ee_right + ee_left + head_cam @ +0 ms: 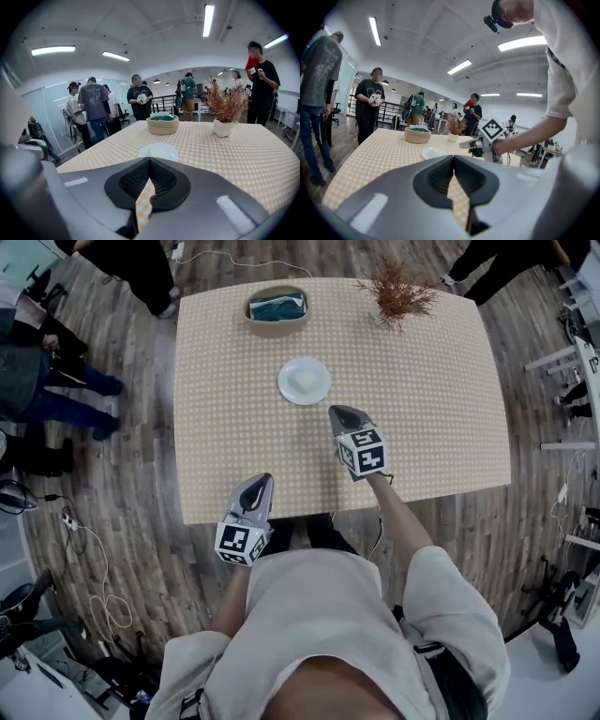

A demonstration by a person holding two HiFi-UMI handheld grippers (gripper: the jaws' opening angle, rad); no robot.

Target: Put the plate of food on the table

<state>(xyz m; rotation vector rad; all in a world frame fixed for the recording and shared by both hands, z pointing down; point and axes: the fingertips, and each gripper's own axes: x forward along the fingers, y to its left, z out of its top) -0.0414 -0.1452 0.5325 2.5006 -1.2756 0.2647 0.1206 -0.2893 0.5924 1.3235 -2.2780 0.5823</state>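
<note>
A white plate [304, 381] lies flat on the yellow checked table [422, 427], near its middle; it also shows in the left gripper view [433, 153] and the right gripper view [159, 151]. My right gripper [339, 412] hovers just short of the plate's near right side, clear of it, shut with nothing between its jaws. My left gripper [258, 482] sits at the table's near edge, left of the right one, its jaws meeting at the tips and empty.
A woven basket [277, 309] with teal cloth stands at the table's far edge, a white pot of dried plants [396, 294] to its right. Several people stand around the table. Cables lie on the wooden floor [103, 587] at the left.
</note>
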